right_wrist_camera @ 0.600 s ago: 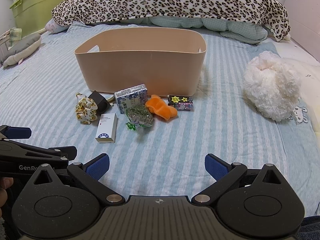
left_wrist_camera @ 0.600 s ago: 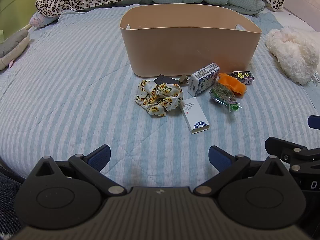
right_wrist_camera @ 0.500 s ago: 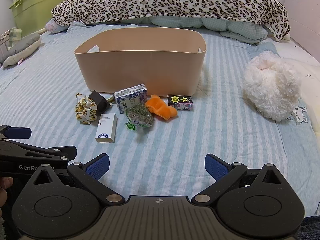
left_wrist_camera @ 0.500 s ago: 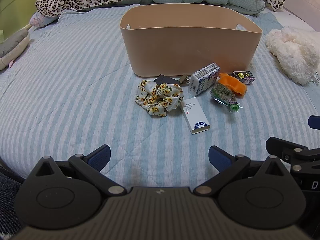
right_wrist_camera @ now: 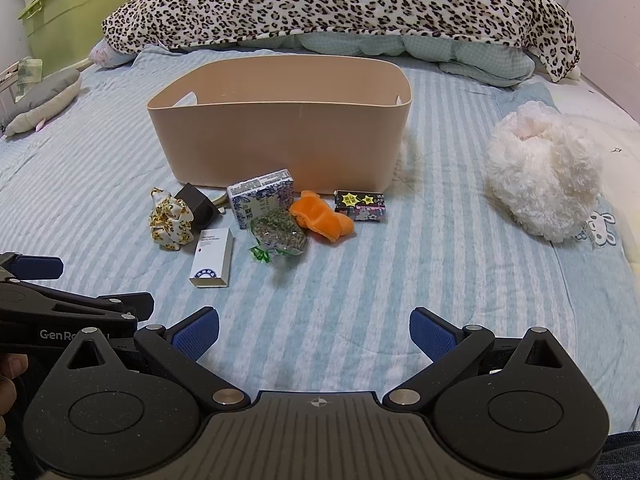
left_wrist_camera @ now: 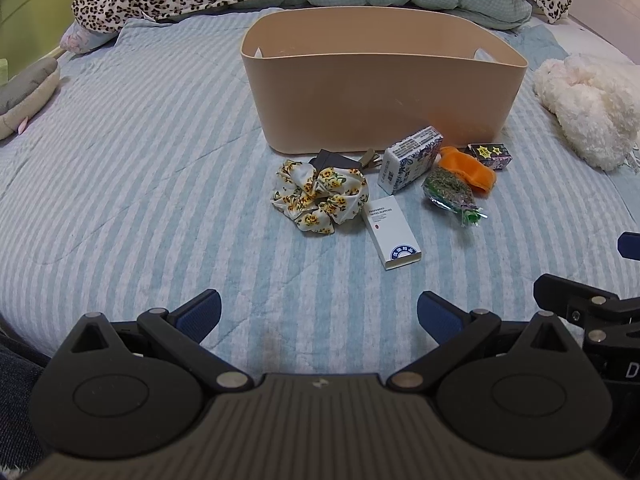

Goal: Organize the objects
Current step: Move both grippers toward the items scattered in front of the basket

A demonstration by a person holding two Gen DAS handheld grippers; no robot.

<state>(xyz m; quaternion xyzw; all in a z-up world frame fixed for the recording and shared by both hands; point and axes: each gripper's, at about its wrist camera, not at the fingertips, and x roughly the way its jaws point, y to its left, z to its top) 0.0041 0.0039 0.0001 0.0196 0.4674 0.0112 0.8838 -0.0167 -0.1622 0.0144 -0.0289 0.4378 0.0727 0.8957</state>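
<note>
Both grippers are just hanging low at the near edge of the striped bedspread (right_wrist_camera: 440, 240), left gripper (left_wrist_camera: 319, 314) and right gripper (right_wrist_camera: 314, 330) spread wide, holding nothing. The little stuff sits bunched right in front of the beige bin (right_wrist_camera: 280, 136): floral scrunchie (left_wrist_camera: 320, 196), white box (left_wrist_camera: 394, 232), blue patterned box (right_wrist_camera: 262, 198), orange pouch (right_wrist_camera: 324, 220).

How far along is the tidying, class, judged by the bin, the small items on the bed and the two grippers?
Done: nothing visible; what shows of the tan bin holds no items. In hand: nothing; the left gripper and right gripper are open over the striped bedspread. Left: the scrunchie, white box, patterned box, herb packet, orange piece and star box lie outside.
</note>
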